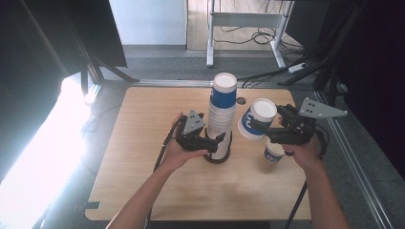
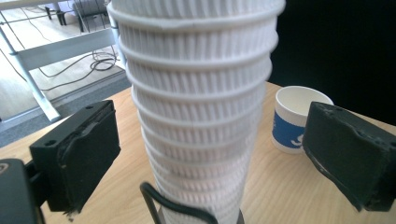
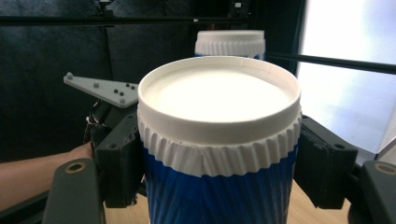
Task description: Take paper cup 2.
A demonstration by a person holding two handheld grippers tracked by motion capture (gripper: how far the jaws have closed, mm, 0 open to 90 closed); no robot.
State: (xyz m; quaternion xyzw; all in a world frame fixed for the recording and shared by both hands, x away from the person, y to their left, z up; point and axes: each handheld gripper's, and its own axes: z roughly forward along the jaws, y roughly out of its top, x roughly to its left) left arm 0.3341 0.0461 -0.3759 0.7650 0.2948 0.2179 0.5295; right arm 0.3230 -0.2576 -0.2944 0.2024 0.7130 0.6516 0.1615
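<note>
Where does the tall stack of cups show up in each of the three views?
High view: the cup stack stands mid-table, between the two hands.
Left gripper view: the stack rises centre frame, between open jaws.
Right gripper view: its top peeks over the held cup.
Shared landmark: the wooden table.

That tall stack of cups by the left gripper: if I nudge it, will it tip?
Probably yes: the stack of cups stands tall on a narrow foot in a small black holder, so it looks top-heavy. Thin ribbed paper suggests it's light. The left gripper has its fingers open on either side, clear of it.

Lab: black-curtained table (image 1: 143, 191) (cables (image 1: 260, 36) behind)
</note>
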